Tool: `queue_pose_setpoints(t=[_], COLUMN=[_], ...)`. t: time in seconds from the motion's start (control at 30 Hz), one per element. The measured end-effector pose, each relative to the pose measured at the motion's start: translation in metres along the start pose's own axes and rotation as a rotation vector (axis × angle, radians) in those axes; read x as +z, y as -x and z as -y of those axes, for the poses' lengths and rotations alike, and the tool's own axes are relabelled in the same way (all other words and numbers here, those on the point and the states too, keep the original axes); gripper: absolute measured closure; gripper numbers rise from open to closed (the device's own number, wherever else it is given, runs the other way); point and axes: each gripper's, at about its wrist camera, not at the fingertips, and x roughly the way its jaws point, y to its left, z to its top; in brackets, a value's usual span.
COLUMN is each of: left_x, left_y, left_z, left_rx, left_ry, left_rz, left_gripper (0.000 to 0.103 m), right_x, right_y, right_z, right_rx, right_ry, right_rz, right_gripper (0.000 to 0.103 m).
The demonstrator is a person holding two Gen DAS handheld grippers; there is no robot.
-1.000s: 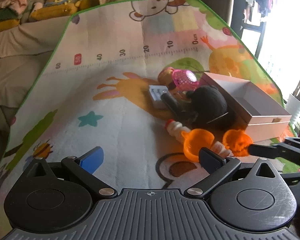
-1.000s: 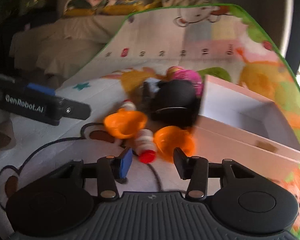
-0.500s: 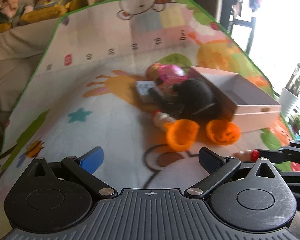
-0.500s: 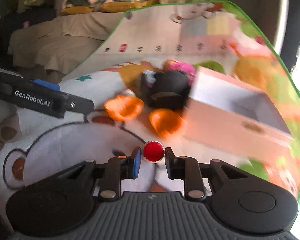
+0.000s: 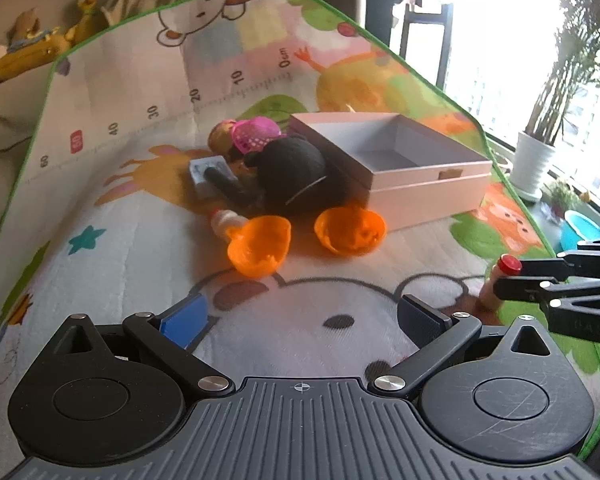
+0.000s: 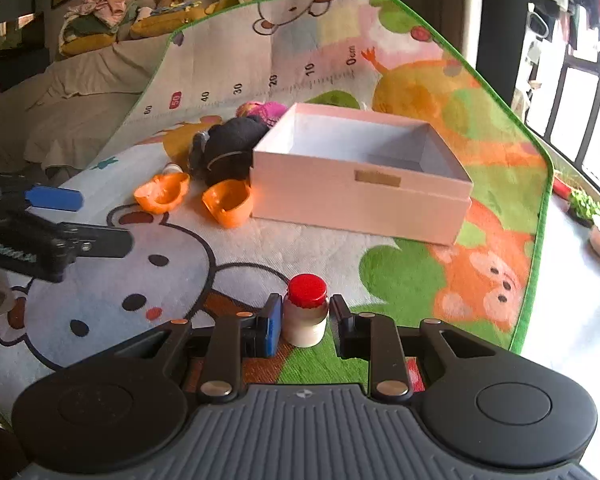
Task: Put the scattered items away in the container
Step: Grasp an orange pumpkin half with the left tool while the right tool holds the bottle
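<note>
A home, likely a bedroom or play corner: a soft cartoon-printed play mat with a green border (image 6: 380,40) covers the floor, stuffed toys (image 6: 160,12) line a beige-covered bed (image 6: 60,92) far left, and potted plants (image 5: 536,160) stand by the bright window at right.

my left gripper (image 5: 300,318): jaws wide apart over play mat (image 5: 120,248)
right gripper (image 5: 500,276): grips red-capped bottle (image 5: 500,280)
pink box (image 5: 400,172): empty
</note>
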Motion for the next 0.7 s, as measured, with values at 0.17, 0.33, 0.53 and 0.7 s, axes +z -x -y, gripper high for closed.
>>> queue_pose_setpoints(t=[0.17,0.33,0.53,0.7], left_x=[0.003,0.02,0.035,0.037], left_y=[-0.001,-0.012,-0.051,-0.085], left_z=[0.0,0.022,0.049,0.051], left_rx=[0.004,-0.014,-0.008,0.025], left_ry=[0.01,-0.068,-0.18,-0.183], left_rz=[-0.002,0.091,0.093,0.036], left_gripper=[0.0,0.0,0.001,0.007], right_x=[-0.015,-0.025,-0.033,-0.038], right_y=[0.004,0.011,0.005,0.001], right_z=[0.005,0.009,0.022,0.032], right_rx=[-0.015,-0.041,-0.03,0.006], right_ry=[-0.044,-0.06,-0.135,-0.202], right_rz=[0.036,0.112,0.122,0.108], right_gripper=[0.056,0.037,0.035,0.035])
